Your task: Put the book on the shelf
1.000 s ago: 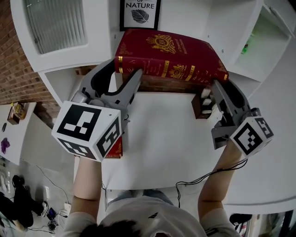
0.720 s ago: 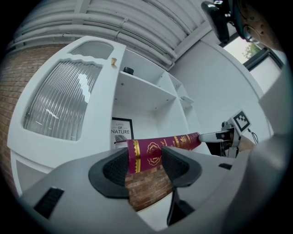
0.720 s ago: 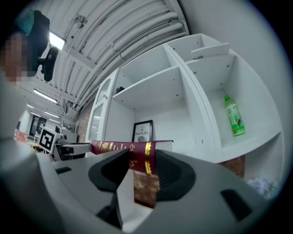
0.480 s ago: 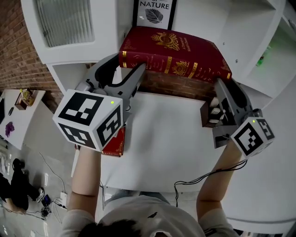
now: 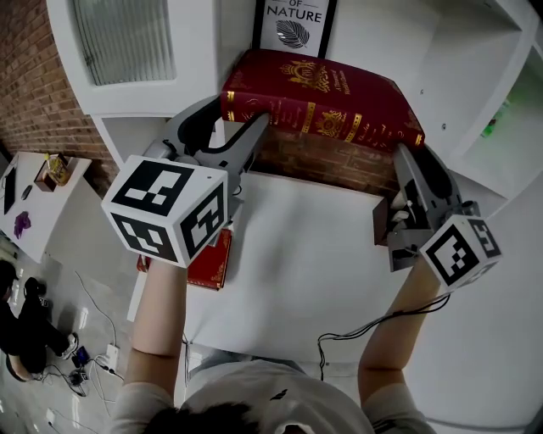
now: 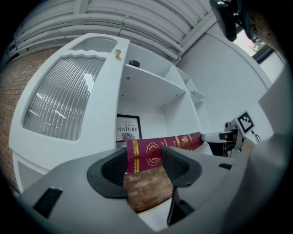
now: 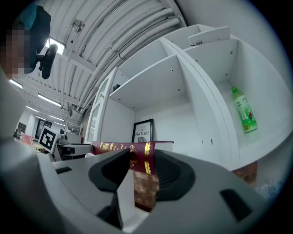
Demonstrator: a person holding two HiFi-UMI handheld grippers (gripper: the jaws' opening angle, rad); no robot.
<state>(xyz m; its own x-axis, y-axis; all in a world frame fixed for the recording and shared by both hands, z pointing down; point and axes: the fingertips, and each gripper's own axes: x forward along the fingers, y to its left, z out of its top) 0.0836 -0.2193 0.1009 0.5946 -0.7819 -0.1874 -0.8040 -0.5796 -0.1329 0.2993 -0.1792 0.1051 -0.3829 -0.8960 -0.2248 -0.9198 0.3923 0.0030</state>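
A thick dark red book [image 5: 327, 93] with gold ornament hangs level in front of the white shelf [image 5: 382, 42], spine toward me. My left gripper [image 5: 227, 129] is shut on its left end, and in the left gripper view the spine corner [image 6: 145, 154] sits between the black pads. My right gripper [image 5: 409, 163] is shut on the right end. The right gripper view shows that end of the book [image 7: 139, 157] clamped in my right gripper [image 7: 142, 161]. My left gripper [image 6: 144, 160] points slightly upward at the shelf.
A framed print [image 5: 295, 24] stands at the back of the shelf bay. A ribbed glass cabinet door [image 5: 123, 38] is at left, a green bottle [image 7: 242, 109] in the right bay. On the white table [image 5: 297, 254] lie a second red book [image 5: 208, 263] and a small brown box [image 5: 386, 225].
Both grippers keep their hold on the book. The book and grippers have tipped up slightly and sit a little farther right in the head view, which has itself shifted.
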